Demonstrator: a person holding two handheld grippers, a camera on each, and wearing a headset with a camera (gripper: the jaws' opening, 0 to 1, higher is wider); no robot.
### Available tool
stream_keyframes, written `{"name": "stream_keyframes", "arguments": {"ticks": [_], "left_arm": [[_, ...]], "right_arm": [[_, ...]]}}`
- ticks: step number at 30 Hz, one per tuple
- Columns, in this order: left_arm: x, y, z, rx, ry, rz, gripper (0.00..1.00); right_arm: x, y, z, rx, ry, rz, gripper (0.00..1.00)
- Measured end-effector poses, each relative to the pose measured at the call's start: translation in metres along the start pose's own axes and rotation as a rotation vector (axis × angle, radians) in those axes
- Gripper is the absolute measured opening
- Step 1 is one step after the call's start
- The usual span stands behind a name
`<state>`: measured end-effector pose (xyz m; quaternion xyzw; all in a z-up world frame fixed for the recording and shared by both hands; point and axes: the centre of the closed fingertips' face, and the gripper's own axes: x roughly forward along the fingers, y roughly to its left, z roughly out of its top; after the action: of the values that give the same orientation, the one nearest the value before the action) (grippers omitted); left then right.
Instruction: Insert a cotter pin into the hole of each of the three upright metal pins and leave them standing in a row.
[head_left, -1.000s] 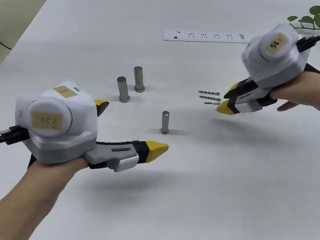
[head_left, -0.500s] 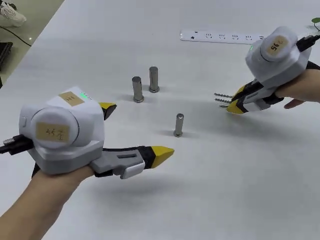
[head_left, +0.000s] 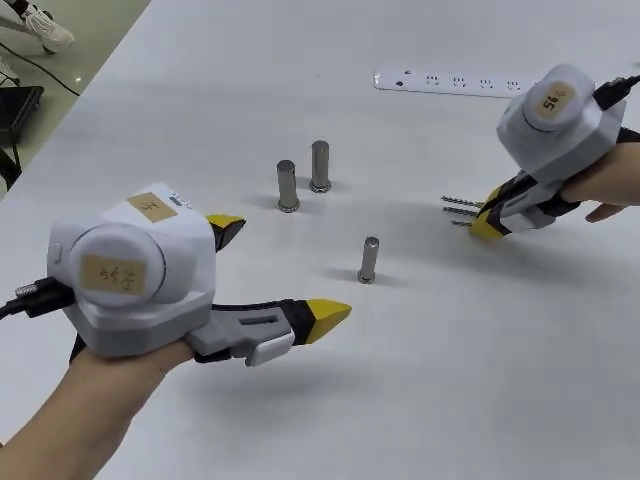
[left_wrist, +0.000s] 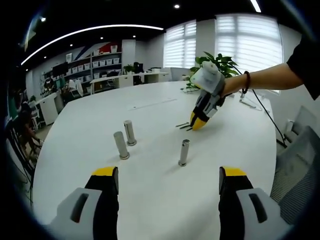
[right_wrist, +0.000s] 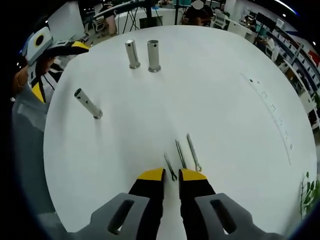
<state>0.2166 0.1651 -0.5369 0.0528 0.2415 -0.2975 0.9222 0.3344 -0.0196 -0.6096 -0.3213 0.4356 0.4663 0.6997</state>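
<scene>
Jaws spread wide, my left gripper (head_left: 282, 268) hovers nearest me, past it one metal pin (head_left: 369, 259) stands alone, my right gripper (right_wrist: 171, 175) sits with jaws narrowly parted at three cotter pins (right_wrist: 181, 154) lying on the surface (head_left: 480, 360), and two more metal pins (head_left: 288, 186) stand farthest.

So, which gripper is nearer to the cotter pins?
Right. The right gripper has its tips at the cotter pins; the left gripper hangs far off, beyond the lone metal pin.

The left gripper (head_left: 282, 267) and right gripper (head_left: 487, 225) share white-grey boxy housings, round caps with tan handwritten labels, and grey jaws ending black then yellow. A black cable (head_left: 30, 298) leaves the left one at nine o'clock. The person wears a dark wristband (left_wrist: 246, 81) and a black sleeve (left_wrist: 307, 65).
</scene>
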Motion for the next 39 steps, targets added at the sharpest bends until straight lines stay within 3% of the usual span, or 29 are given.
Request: {"name": "stream_keyframes", "arguments": {"ticks": [9, 14, 20, 27, 32, 39], "left_arm": [[-0.001, 0.001, -0.002, 0.005, 0.008, 0.004, 0.8], [-0.001, 0.0, -0.006, 0.009, 0.024, 0.001, 0.78], [-0.001, -0.001, -0.006, 0.005, 0.026, -0.008, 0.76], [0.001, -0.008, -0.005, -0.011, 0.03, -0.048, 0.71], [0.002, -0.012, -0.004, 0.003, 0.047, -0.077, 0.65], [0.007, -0.018, 0.011, -0.014, 0.032, -0.116, 0.51]], "right_arm": [[0.001, -0.002, -0.004, -0.056, 0.04, 0.009, 0.01], [0.0, -0.001, -0.005, -0.16, 0.087, -0.011, 0.0], [0.001, 0.002, -0.005, -0.215, 0.1, -0.014, 0.0], [-0.006, 0.01, 0.003, -0.208, 0.015, -0.019, 0.0], [-0.009, 0.016, 0.008, -0.265, -0.031, -0.027, 0.0], [-0.023, 0.037, 0.024, -0.384, -0.115, -0.065, 0.0]]}}
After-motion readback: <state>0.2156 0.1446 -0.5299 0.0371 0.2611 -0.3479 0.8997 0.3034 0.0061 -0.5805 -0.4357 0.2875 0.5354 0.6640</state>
